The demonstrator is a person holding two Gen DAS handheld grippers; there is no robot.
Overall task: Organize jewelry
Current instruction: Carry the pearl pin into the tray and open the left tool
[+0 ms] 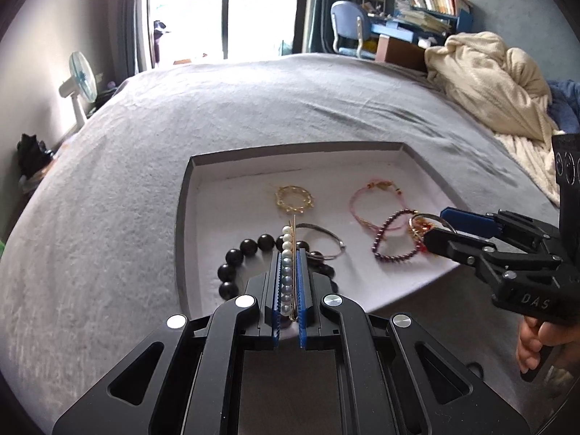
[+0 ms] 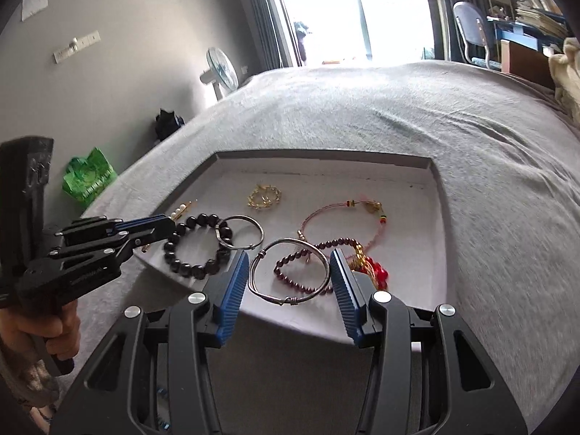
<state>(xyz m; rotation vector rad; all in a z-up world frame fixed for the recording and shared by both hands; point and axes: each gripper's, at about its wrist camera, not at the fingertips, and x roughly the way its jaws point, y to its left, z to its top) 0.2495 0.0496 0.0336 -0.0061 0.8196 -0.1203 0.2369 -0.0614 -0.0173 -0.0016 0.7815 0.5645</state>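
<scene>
Your shallow grey tray w/ white floor [image 2: 439, 195] sits on the grey bed [image 2: 362, 108] & holds 2 silver bangles, 1 black bead bracelet [image 2: 192, 250], 1 purple bead one, 1 pink cord one & 1 gold chain. Your left gripper [image 1: 289, 272] is squeezing the pearl-and-gold pin [image 1: 287, 253] over the tray's near-left part. Your right gripper [image 2: 290, 282] is spread wide around the bigger silver bangle [image 2: 290, 272].

The letters "DAS" stand on the right hand-held gripper [image 1: 440, 226]; no other text is legible.
</scene>
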